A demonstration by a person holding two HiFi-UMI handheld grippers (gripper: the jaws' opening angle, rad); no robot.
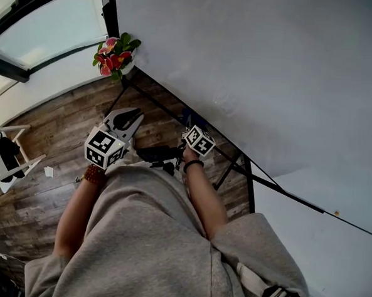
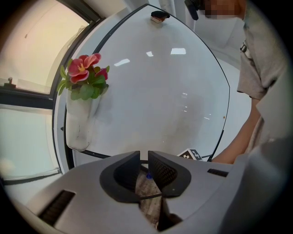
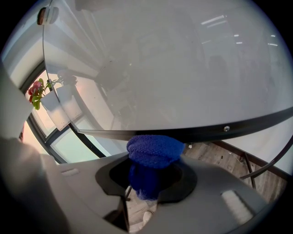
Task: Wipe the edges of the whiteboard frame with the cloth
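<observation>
Soft daylight enters through the window (image 1: 49, 23) at the upper left of the head view, where the glass is washed out and pale. The whiteboard (image 1: 253, 73) is evenly lit and nearly shadowless, while the floor (image 1: 55, 130) below is dimmer and a little murky.

In the left gripper view the left edge burns out to a warm glow, and small white glints of ceiling lights sit on the board's upper centre. The flowers (image 2: 84, 68) are crisp, but the near foreground is soft.

Both gripper views have black corners and strong barrel distortion that bows the frame (image 3: 206, 130). In the right gripper view, faint streaks of glare cross the upper right. The cloth (image 3: 154, 151) is saturated and slightly blurred.
</observation>
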